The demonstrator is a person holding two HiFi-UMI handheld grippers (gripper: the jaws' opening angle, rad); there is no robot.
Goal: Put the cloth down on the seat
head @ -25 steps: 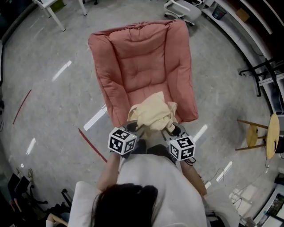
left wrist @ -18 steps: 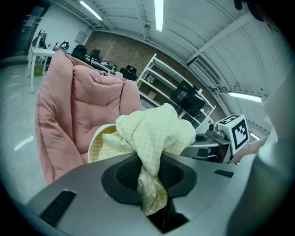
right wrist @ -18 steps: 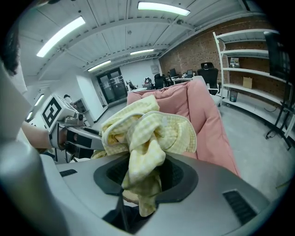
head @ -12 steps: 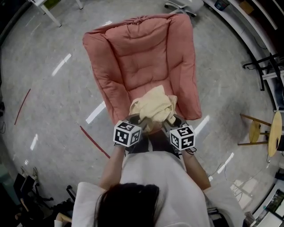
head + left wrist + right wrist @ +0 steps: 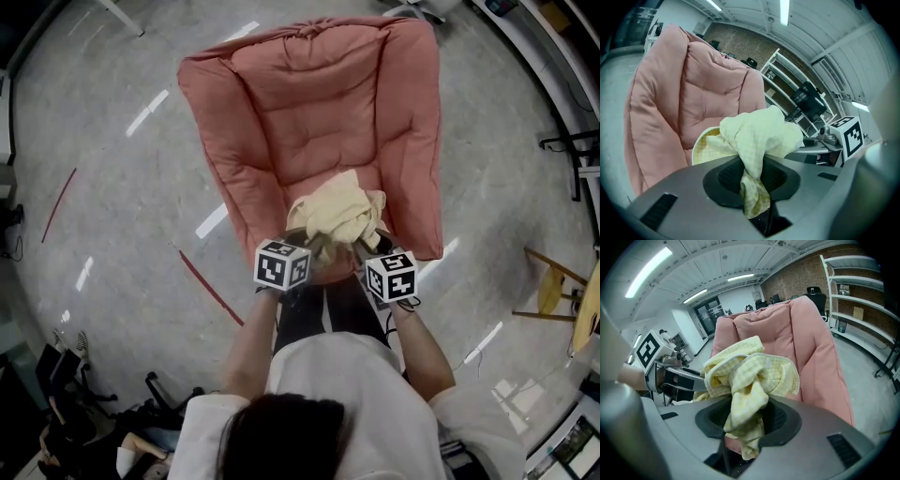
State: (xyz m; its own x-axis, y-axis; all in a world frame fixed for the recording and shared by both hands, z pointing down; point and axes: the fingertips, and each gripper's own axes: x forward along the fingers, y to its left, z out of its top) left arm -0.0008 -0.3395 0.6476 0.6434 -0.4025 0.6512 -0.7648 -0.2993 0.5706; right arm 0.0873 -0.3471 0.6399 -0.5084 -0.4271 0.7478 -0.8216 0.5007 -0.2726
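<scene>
Cloth (image 5: 337, 212), bunched pale-yellow gingham

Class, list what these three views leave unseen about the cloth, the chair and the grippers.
- Head view: the cloth hides where the left gripper and right gripper pinch it.
- Gripper views: bunched cloth blocks the seat beneath; contact unclear.
- All views: the chair cushion covers its base.

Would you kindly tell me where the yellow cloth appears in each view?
Head view: cloth just below centre, over the front of the pink chair.
Left gripper view: cloth at centre, pinched in the left tongs.
Right gripper view: cloth at centre, pinched in the right tongs.
Shared landmark: the pink chair behind the cloth.
</scene>
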